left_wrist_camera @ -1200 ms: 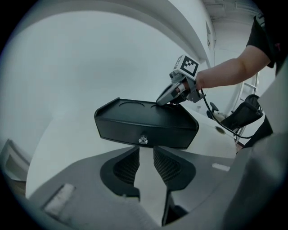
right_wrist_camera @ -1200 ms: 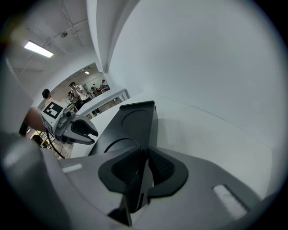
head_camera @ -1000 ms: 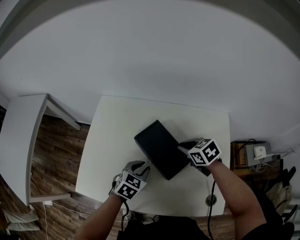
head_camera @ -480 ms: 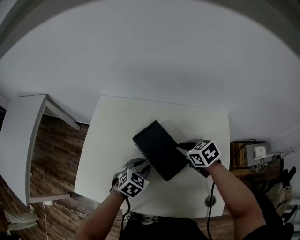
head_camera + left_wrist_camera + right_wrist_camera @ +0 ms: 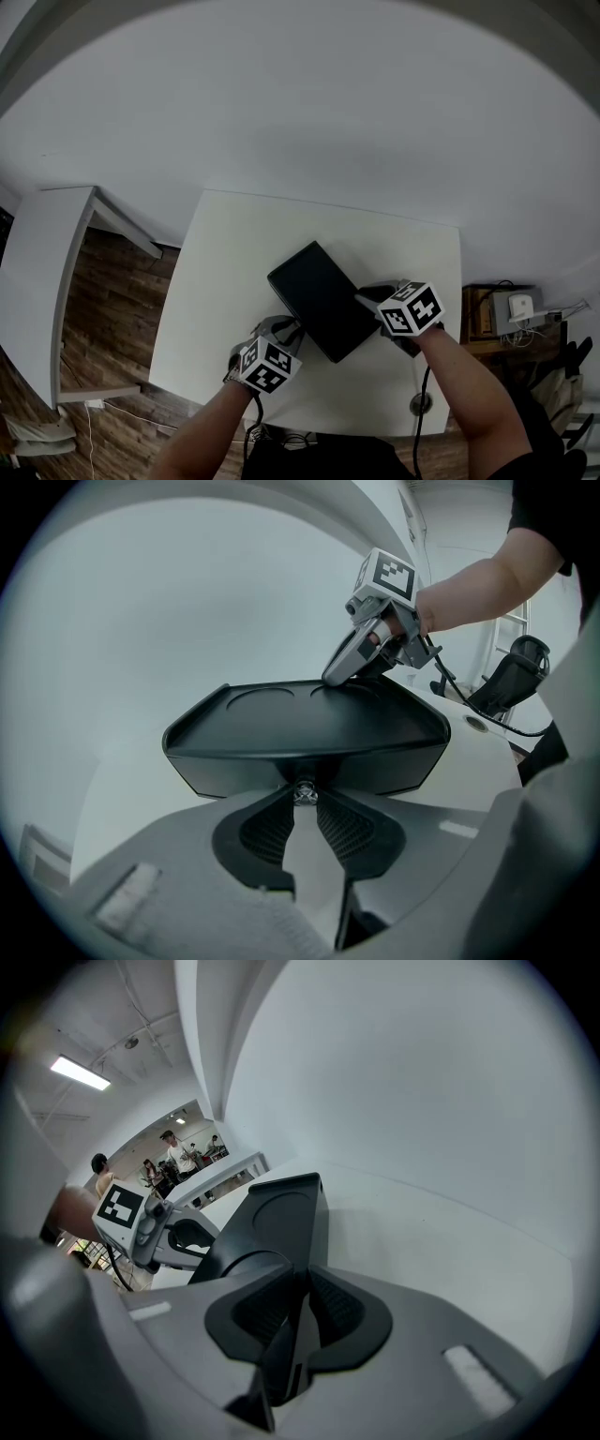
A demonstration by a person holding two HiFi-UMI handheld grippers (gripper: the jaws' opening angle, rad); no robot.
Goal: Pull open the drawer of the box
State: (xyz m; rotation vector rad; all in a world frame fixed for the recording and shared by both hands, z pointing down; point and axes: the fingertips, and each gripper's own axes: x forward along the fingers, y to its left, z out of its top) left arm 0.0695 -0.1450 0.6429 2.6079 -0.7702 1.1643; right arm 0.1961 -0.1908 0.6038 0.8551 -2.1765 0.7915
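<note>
Your left gripper [image 5: 284, 329] has edged closer to the black box [image 5: 322, 298] on the surface [image 5: 234, 244], fingers just closing onto its drawer knob [image 5: 303, 792]. Your right gripper [image 5: 364, 298] clamps the box's edge. The drawer looks shut, so the pull remains.

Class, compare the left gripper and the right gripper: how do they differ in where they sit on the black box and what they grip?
The left gripper is at the black box's near short end; the right gripper is at its right side. The left fingers, which have just been closing, meet the small knob; the right fingers clamp the box's edge. Both grippers angle down at the box.
</note>
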